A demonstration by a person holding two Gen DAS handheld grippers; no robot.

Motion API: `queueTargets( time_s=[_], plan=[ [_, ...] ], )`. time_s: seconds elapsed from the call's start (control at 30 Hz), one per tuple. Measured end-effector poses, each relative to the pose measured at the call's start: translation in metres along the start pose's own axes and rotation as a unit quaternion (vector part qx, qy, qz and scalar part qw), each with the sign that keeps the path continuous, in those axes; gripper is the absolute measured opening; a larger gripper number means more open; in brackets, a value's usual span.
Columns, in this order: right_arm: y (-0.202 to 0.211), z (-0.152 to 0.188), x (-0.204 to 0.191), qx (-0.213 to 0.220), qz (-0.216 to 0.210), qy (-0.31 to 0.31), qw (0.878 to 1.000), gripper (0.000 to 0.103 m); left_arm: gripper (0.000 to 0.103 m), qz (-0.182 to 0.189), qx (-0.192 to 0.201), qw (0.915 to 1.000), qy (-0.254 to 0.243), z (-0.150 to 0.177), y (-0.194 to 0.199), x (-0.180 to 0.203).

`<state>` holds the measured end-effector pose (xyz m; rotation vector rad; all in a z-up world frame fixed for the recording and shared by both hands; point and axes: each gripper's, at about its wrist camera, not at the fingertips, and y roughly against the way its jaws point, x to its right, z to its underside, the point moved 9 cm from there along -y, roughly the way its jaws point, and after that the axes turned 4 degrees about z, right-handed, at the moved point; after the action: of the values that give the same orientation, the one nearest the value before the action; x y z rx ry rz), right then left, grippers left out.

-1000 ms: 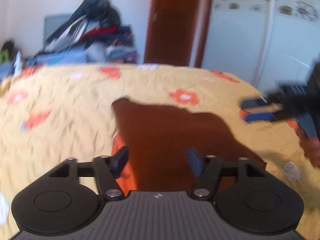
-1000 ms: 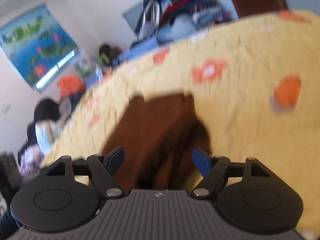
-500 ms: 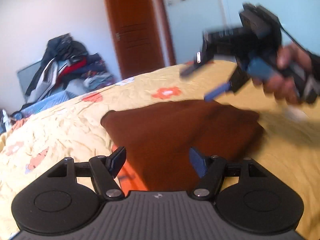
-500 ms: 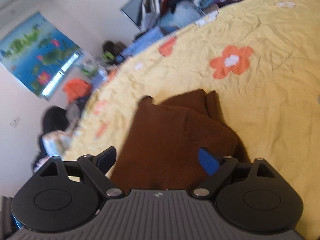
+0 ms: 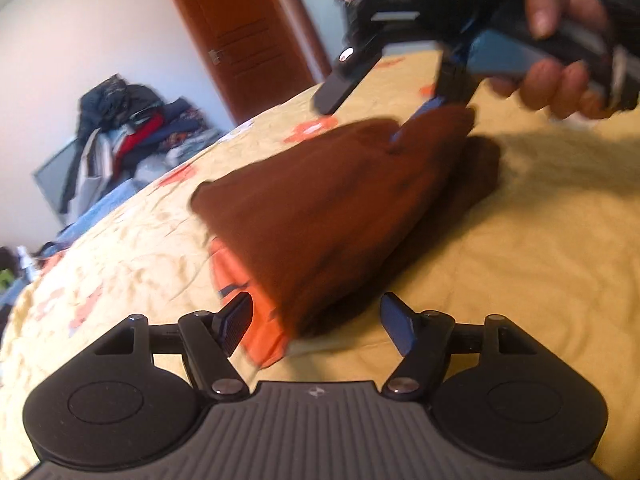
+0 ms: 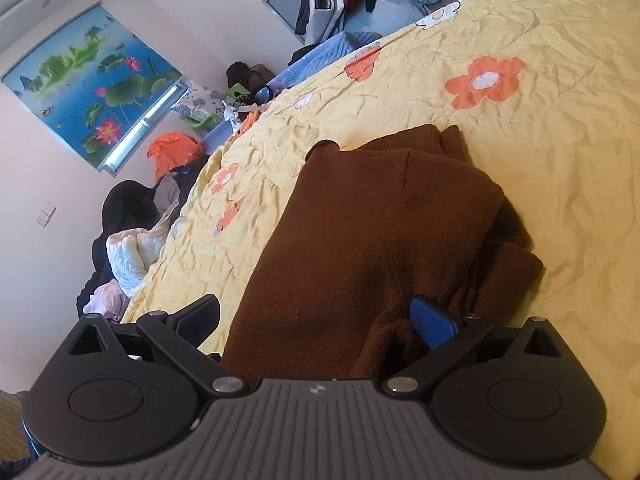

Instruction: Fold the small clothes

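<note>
A brown knitted garment (image 5: 332,204) lies folded on the yellow flowered bedspread (image 5: 540,248); it also fills the middle of the right wrist view (image 6: 380,232). My left gripper (image 5: 316,322) is open and empty, just short of the garment's near corner. My right gripper (image 6: 316,314) is open, its jaws straddling the garment's near edge, with cloth bunched against the blue right finger (image 6: 434,322). In the left wrist view the right gripper (image 5: 372,108) shows at the garment's far end, one finger under the raised cloth.
An orange patch (image 5: 240,280) of the bedspread print shows beside the garment's near corner. A pile of clothes (image 5: 132,128) sits beyond the bed near a brown door (image 5: 248,32). More clothes and bags (image 6: 136,232) lie on the floor beside the bed.
My right gripper has come down onto the garment's far end, and its edge there is now raised. My left gripper has tilted and stays open near the garment's near corner.
</note>
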<state>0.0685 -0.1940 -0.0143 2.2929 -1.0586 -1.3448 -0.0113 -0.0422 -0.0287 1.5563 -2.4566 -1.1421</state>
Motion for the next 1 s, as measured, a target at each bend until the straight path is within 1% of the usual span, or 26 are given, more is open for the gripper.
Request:
queueTargets(
  time_s=[0.03,0.13,0.17,0.27,0.33,0.37,0.4,0.5,0.57,0.6,0.7,0.73,0.77,0.8,0.83,0.9,0.97,1.0],
  plan=[
    [-0.001,0.001,0.000,0.000,-0.001,0.004,1.000,0.103,0.071,-0.007,-0.003,0.9998,0.017,0.000,-0.001,0.000],
    [-0.002,0.004,0.000,0.002,-0.003,0.012,1.000,0.103,0.071,0.007,-0.004,0.9965,0.083,-0.003,0.000,-0.013],
    [-0.002,0.005,0.000,0.004,-0.005,0.012,1.000,0.103,0.071,0.010,-0.003,0.9953,0.096,-0.004,0.001,-0.016],
    [-0.001,0.003,0.003,0.006,-0.014,0.000,1.000,0.103,0.071,0.044,-0.003,0.9909,0.127,-0.008,0.002,-0.017],
    [0.000,0.003,0.005,0.008,-0.023,-0.011,1.000,0.103,0.071,0.053,0.003,0.9883,0.143,-0.012,0.007,-0.018],
    [0.000,0.003,0.006,0.009,-0.026,-0.015,1.000,0.103,0.071,0.052,0.005,0.9874,0.150,-0.013,0.007,-0.019],
    [0.000,0.003,0.006,0.010,-0.028,-0.016,0.999,0.103,0.071,0.043,0.006,0.9872,0.154,-0.013,0.006,-0.022],
    [0.001,0.004,0.005,0.011,-0.029,-0.011,0.999,0.103,0.071,0.002,-0.007,0.9881,0.154,-0.009,-0.004,-0.030],
    [0.000,0.005,0.005,0.011,-0.028,-0.008,1.000,0.103,0.071,0.020,-0.007,0.9839,0.178,-0.009,-0.003,-0.035],
    [0.000,0.004,0.005,0.010,-0.027,-0.008,1.000,0.103,0.071,0.019,-0.001,0.9827,0.184,-0.009,0.000,-0.036],
    [-0.001,0.004,0.005,0.012,-0.029,-0.008,0.999,0.103,0.070,0.006,-0.007,0.9865,0.163,-0.009,-0.003,-0.030],
    [-0.001,0.004,0.004,0.013,-0.029,-0.010,0.999,0.103,0.067,0.001,-0.006,0.9877,0.156,-0.009,-0.004,-0.026],
    [-0.001,0.004,0.005,0.014,-0.030,-0.011,0.999,0.103,0.058,0.000,-0.003,0.9892,0.147,-0.009,-0.007,-0.022],
    [-0.002,0.004,0.005,0.015,-0.030,-0.012,0.999,0.103,0.033,0.003,-0.003,0.9905,0.137,-0.009,-0.010,-0.018],
    [-0.002,0.004,0.005,0.014,-0.029,-0.011,0.999,0.103,0.026,0.003,-0.003,0.9913,0.132,-0.009,-0.011,-0.015],
    [-0.002,0.004,0.004,0.008,-0.025,-0.006,1.000,0.102,0.016,-0.020,0.009,0.9927,0.118,-0.013,-0.004,-0.016],
    [-0.001,0.006,0.002,0.000,-0.015,0.005,1.000,0.102,0.014,-0.027,0.030,0.9932,0.109,-0.017,0.010,-0.019],
    [0.000,0.008,0.000,-0.004,-0.009,0.016,1.000,0.102,0.013,-0.028,0.031,0.9938,0.103,-0.016,0.014,-0.020]
  ],
)
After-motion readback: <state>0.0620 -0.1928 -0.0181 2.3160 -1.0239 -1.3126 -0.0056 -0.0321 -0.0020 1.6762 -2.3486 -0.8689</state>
